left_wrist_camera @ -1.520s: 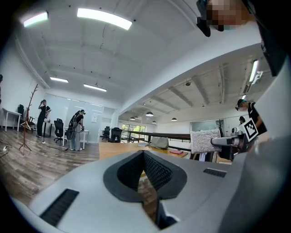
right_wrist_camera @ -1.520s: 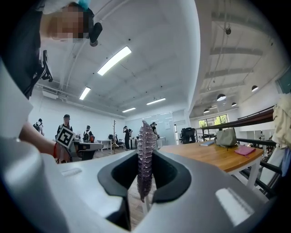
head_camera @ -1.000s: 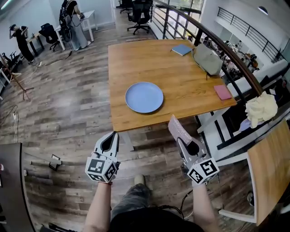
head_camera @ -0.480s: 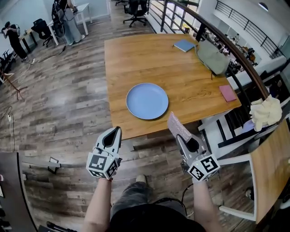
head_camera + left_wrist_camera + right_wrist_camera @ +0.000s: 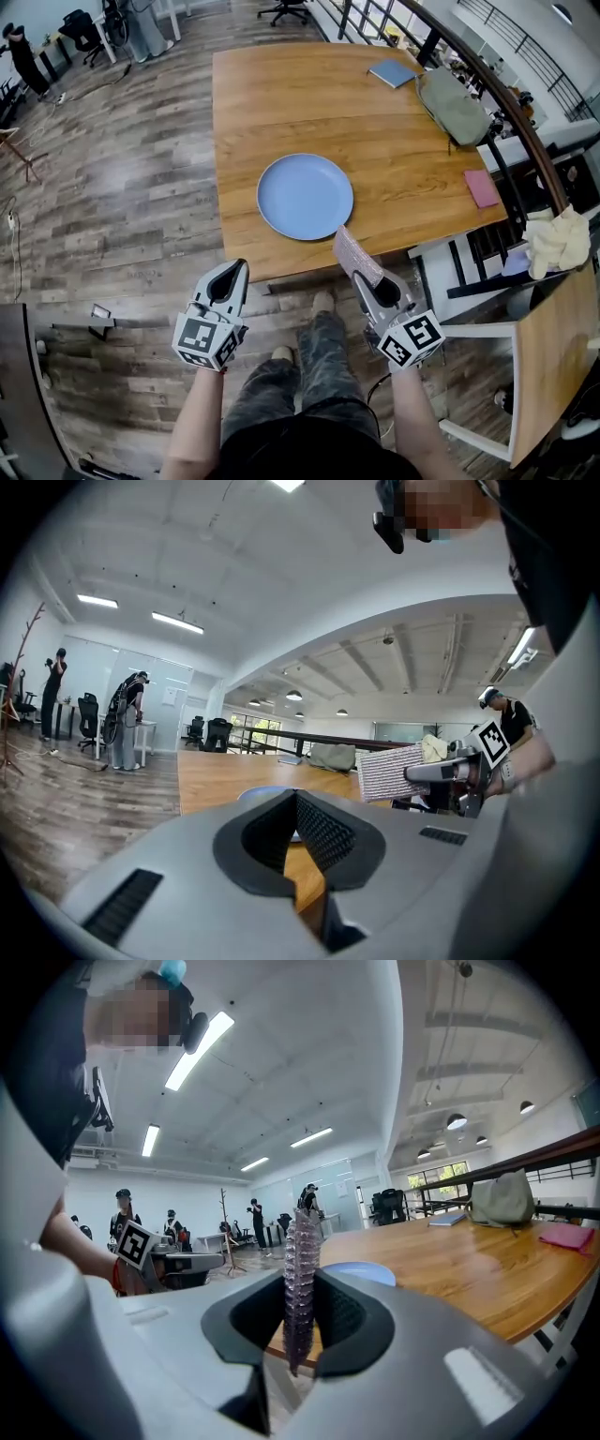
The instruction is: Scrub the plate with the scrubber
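Note:
A round light-blue plate (image 5: 305, 196) lies empty near the front edge of the wooden table (image 5: 281, 94); it also shows as a low blue disc in the right gripper view (image 5: 361, 1273). My right gripper (image 5: 371, 286) is shut on a flat pinkish-grey scrubber (image 5: 355, 256), which sticks up from the jaws and reaches the table's front edge just below the plate. In the right gripper view the scrubber (image 5: 301, 1279) stands edge-on between the pads. My left gripper (image 5: 232, 274) is shut and holds nothing, in front of the table edge, left of the plate.
On the table's far right lie a blue notebook (image 5: 393, 73), a grey-green bag (image 5: 454, 105) and a pink cloth (image 5: 482, 187). A railing (image 5: 487, 84) runs along the table's right side. A chair (image 5: 469, 281) stands at the right. People stand far off at the back left.
The table and plate have come closer and the view has tipped down. The scrubber's tip now reaches the table edge by the plate. Both grippers keep their states.

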A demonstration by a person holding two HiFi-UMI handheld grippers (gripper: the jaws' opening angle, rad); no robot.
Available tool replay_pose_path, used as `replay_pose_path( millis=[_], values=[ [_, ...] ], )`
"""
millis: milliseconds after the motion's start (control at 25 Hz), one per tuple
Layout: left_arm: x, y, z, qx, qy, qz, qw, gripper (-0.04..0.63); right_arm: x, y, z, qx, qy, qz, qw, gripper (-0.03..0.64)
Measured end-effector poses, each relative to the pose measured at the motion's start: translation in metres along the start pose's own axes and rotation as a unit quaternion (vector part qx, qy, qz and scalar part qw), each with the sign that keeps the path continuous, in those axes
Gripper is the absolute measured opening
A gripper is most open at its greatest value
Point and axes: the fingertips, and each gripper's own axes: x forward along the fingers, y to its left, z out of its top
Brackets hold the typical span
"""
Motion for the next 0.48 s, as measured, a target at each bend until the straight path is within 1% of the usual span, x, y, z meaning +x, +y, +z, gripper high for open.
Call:
replay_pose_path(
  millis=[280, 400, 480],
  values=[
    [0.036, 0.023, -0.003, -0.021, 0.012, 0.033, 0.9992, -0.003, 0.061, -0.033, -0.001, -0.004, 0.033, 0.059, 0.998, 0.08],
    [0.056, 0.029, -0.006, -0.024, 0.021, 0.042, 0.9986, -0.003, 0.086, -0.048, 0.0, -0.013, 0.048, 0.083, 0.995, 0.08],
    [0.073, 0.032, -0.007, -0.034, 0.021, 0.046, 0.9981, -0.003, 0.1, -0.058, -0.002, -0.022, 0.061, 0.101, 0.993, 0.08]
  ],
)
